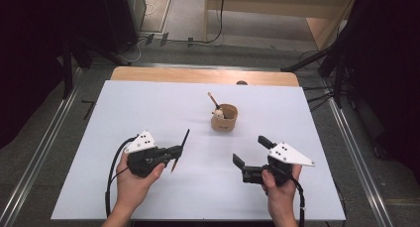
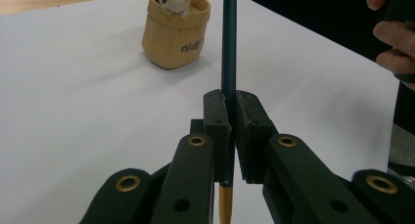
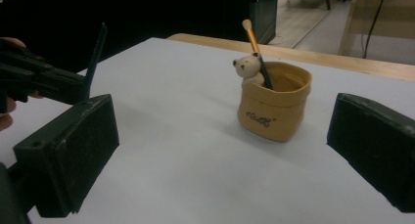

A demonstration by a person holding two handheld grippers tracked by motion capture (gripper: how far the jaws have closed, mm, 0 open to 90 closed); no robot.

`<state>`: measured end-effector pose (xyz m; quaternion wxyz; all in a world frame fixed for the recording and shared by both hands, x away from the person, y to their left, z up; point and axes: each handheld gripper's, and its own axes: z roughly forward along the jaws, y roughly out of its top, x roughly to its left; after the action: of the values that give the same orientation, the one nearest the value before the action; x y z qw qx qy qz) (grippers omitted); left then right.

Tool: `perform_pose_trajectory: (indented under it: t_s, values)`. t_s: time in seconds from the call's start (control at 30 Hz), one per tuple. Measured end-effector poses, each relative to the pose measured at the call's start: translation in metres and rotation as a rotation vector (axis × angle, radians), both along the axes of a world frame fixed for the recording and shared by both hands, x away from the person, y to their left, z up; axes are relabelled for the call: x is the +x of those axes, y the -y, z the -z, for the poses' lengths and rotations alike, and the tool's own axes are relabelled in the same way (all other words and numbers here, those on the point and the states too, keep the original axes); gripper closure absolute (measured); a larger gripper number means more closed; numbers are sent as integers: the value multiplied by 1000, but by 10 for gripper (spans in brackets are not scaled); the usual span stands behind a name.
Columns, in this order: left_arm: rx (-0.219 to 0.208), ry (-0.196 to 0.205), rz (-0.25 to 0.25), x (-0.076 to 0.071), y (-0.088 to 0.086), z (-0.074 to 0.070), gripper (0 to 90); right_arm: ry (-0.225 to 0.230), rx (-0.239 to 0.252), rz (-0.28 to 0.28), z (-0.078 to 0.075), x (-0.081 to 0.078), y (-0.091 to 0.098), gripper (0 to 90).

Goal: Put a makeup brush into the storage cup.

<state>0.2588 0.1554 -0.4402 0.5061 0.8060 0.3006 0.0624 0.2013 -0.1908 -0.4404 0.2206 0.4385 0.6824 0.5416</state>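
My left gripper (image 1: 176, 150) (image 2: 229, 117) is shut on a dark pencil (image 1: 181, 148) (image 2: 228, 43) with a gold end, held above the white table at the front left. Far off at the left of the right gripper view I see that pencil (image 3: 96, 55) again. A tan cup (image 1: 225, 118) (image 2: 175, 34) (image 3: 275, 102) with a small bear figure (image 3: 249, 69) on its rim stands near the table's middle, and a gold-and-black pencil (image 1: 214, 101) (image 3: 256, 48) leans in it. My right gripper (image 1: 251, 150) (image 3: 222, 155) is open at the front right, pointed toward the cup, with nothing between its jaws.
The white table top (image 1: 148, 103) has a wooden strip (image 1: 198, 76) along its far edge. Metal rails (image 1: 44, 138) run along both sides of the table, and cables lie on the floor (image 1: 188, 19) beyond it.
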Motion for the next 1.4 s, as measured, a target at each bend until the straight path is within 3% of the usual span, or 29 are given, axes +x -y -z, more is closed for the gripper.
perform_pose_trajectory:
  t_s: [0.27,0.4,0.63,0.77,1.0,1.13,1.23,1.4]
  values:
    - [-13,21,28,-4,14,3,857,-7,28,-40,-3,6,-20,0]
    - [-29,18,47,-6,22,6,857,-24,86,-59,-3,10,-29,3]
    - [-57,28,67,-11,28,7,857,-58,184,-91,-1,8,-46,88]
    - [-64,40,74,-14,32,7,857,-71,255,-118,1,7,-53,204]
    - [-73,56,82,-18,36,6,857,-97,290,-117,4,7,-66,454]
    - [-69,60,91,-21,40,7,857,-110,369,-129,9,9,-62,602]
    - [-73,64,96,-22,42,7,857,-114,399,-122,12,9,-59,623]
    - [-80,73,83,-22,40,4,856,-106,395,-131,15,7,-64,622]
